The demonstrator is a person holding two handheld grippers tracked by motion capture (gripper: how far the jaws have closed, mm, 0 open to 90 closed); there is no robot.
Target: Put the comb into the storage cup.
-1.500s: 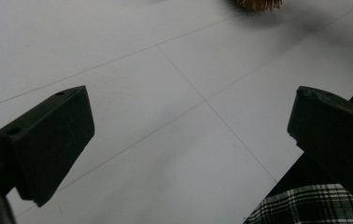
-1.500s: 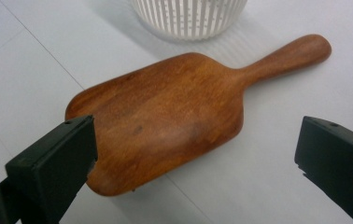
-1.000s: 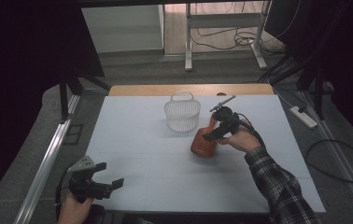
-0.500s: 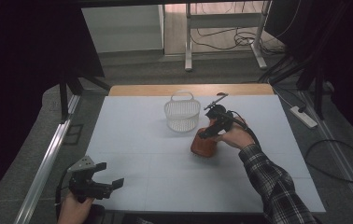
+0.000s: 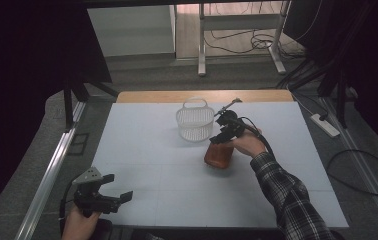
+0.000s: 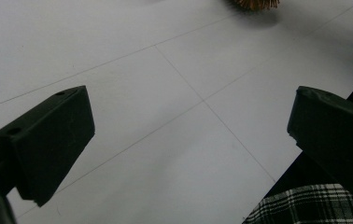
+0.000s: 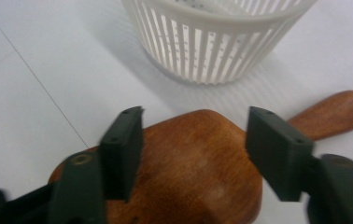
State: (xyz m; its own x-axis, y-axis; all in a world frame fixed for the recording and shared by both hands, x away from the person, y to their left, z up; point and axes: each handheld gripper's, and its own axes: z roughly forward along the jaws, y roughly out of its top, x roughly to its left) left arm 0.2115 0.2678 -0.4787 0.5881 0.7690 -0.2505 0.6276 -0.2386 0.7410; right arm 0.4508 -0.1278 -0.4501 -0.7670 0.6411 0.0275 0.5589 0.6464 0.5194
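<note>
The person leans in over the pale table (image 5: 142,165), and the right gripper (image 5: 224,134) hangs just over a wooden brush (image 5: 219,155) that lies bristles-down a little in front of the white slatted basket (image 5: 195,122). From the right gripper view the reason for that pose is plain enough: the two black jaws stand apart on either side of the brush's broad brown back (image 7: 198,163), not touching it, so the tool is lined up to close across the width of the wood instead of along it. I would judge this the approach to a grasp, with nothing held yet. The handle (image 7: 338,112) points off to one side, clear of the jaws, and the basket (image 7: 216,37) stands just beyond it, near but apart; it looks a likely place for the brush to go, though that is only my guess.

The left gripper (image 5: 102,195) waits at the near edge of the table, well apart from all this. Its own view shows the jaws spread wide over bare table (image 6: 165,93), with a sliver of bristles (image 6: 257,3) at the top edge and a checked sleeve (image 6: 305,205) low in the corner. Parked there it keeps out of the working arm's way
</note>
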